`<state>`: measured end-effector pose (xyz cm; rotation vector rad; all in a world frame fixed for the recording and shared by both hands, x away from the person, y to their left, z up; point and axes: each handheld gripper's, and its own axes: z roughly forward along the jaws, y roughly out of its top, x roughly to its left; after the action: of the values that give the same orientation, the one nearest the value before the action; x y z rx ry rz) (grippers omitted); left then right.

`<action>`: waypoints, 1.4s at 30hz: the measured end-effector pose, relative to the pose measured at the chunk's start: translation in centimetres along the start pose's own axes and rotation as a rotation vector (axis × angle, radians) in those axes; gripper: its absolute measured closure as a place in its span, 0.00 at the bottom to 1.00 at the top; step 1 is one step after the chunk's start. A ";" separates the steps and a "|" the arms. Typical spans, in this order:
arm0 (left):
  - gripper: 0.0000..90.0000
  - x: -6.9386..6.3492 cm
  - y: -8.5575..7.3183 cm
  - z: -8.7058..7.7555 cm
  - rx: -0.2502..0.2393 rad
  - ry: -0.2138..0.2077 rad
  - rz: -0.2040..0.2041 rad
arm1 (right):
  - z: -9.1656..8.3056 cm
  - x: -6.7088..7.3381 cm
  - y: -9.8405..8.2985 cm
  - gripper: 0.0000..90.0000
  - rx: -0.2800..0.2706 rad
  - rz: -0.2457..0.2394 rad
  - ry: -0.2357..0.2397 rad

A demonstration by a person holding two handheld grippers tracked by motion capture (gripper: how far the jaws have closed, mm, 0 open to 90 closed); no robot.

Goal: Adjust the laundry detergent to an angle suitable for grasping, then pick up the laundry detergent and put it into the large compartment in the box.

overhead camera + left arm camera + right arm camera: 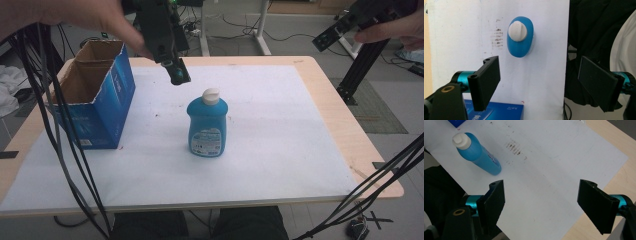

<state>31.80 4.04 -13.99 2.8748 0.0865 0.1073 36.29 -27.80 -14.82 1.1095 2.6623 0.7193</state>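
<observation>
High view: bottle (207, 124) stands upright mid-surface on the white sheet (280, 150), white cap up, label toward the camera. Open-topped box (95, 95) sits well to its left, mouth facing up. Left gripper (176, 72) hangs above and behind the bottle, tip pointing down, clear of the cap. Right gripper (330, 37) is held high at the far right, well apart from everything. My read: the step is the left gripper's descent onto the bottle, probably for a move to the box.

Left gripper view: looking straight down on the cap (517, 30). Jaws spread wide, nothing between them, released. The bottle sits ahead of the jaw gap, not inside it. Advice: shift forward until the cap centres between the pads, then drop. The body is oval from above, so close across the narrow axis, below the shoulder, not on the cap. Rotate the wrist first if the pads don't face the flat sides.

Right gripper view: bottle (477, 155) upper left, far from the jaws, which stand open and empty over bare sheet. Keep this one parked; use it only to steady the box if it slides.

Risk: a tall bottle tips if one pad lands first.
</observation>
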 end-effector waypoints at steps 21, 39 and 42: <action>0.20 0.2 0.0 0.1 0.002 -0.003 0.002 | 0.3 -0.3 0.0 0.24 0.001 0.002 0.003; 0.20 0.9 -0.1 0.5 -0.002 0.008 0.010 | 0.7 -0.5 -0.1 0.24 -0.005 0.002 0.011; 0.20 1.1 -0.1 0.8 -0.006 0.006 0.013 | 0.8 -0.5 -0.2 0.24 -0.004 0.002 0.013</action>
<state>32.99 4.05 -14.76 2.8694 0.0690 0.1185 36.78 -28.03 -15.60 1.1109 2.6692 0.7344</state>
